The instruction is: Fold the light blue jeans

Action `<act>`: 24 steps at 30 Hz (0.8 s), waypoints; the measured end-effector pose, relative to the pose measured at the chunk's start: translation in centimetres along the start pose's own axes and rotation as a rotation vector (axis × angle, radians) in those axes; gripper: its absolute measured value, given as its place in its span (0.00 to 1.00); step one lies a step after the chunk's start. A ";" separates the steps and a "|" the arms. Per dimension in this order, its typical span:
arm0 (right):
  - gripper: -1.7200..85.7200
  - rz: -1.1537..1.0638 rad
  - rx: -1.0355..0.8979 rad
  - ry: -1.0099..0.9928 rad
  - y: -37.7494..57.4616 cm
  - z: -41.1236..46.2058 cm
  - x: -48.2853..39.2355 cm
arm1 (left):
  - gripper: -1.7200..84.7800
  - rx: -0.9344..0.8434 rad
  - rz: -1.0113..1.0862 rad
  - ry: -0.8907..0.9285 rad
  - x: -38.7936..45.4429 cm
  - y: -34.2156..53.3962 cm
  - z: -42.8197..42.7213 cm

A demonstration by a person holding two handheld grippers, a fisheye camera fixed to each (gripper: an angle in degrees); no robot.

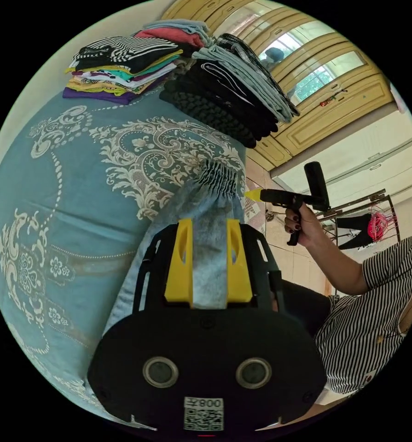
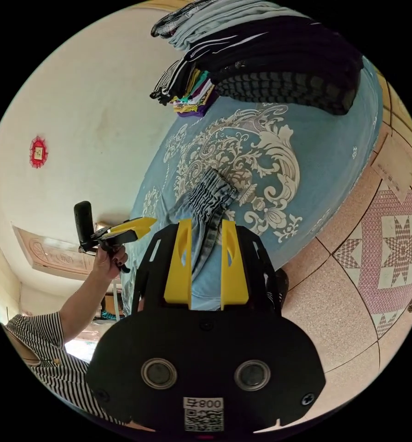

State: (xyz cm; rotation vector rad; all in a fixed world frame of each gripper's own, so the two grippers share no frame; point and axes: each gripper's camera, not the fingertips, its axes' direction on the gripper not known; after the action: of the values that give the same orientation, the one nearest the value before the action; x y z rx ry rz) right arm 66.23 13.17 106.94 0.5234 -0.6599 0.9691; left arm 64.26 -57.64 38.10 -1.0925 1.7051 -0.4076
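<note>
Item: light blue jeans (image 1: 206,216), lying on a blue bedspread (image 1: 67,193) with cream scrollwork. In the left gripper view the cloth runs from between the jaws up toward 12 o'clock, ending in a gathered elastic band near the bed's edge.

Left gripper (image 1: 209,262): yellow jaws stand apart, the denim seen in the gap between them. Whether the jaws touch the fabric cannot be told. In the right gripper view this tool appears at 9 o'clock, held in a hand (image 2: 107,262), clear of the bed.

Right gripper (image 2: 206,264): jaws apart; the jeans (image 2: 206,207) show in the gap and beyond it toward 12 o'clock, gathered band farthest out. Contact cannot be told. In the left gripper view this tool sits at 3 o'clock, held in a hand (image 1: 302,225), beside the bed's edge.

Also on the bed: a stack of dark folded clothes (image 1: 224,101) at 12 o'clock and a stack of coloured folded clothes (image 1: 118,69) at 11 o'clock.

Person: striped top (image 1: 367,317) at 4 o'clock in the left gripper view.

Floor: patterned tiles (image 2: 390,248) at 3 o'clock in the right gripper view.
</note>
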 end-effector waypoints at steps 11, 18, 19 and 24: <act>0.13 0.028 -0.045 -0.066 -1.2 1.2 6.1 | 0.17 -0.195 0.070 -0.007 -1.7 -11.8 11.8; 0.11 0.036 -0.053 -0.087 -1.8 1.2 7.8 | 0.11 -0.223 0.183 -0.029 -0.7 -13.5 14.2; 0.11 0.039 -0.059 -0.079 -1.9 1.3 7.9 | 0.10 -0.232 0.159 -0.034 -0.5 -13.6 14.6; 0.08 0.060 -0.062 -0.104 -2.0 1.2 8.7 | 0.07 -0.206 0.126 -0.011 -0.5 -13.5 14.1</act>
State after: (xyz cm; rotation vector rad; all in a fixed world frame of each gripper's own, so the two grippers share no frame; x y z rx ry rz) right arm 71.16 16.41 113.69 0.5034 -0.8007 0.9796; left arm 83.06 -61.25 42.02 -1.1237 1.8248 -0.1485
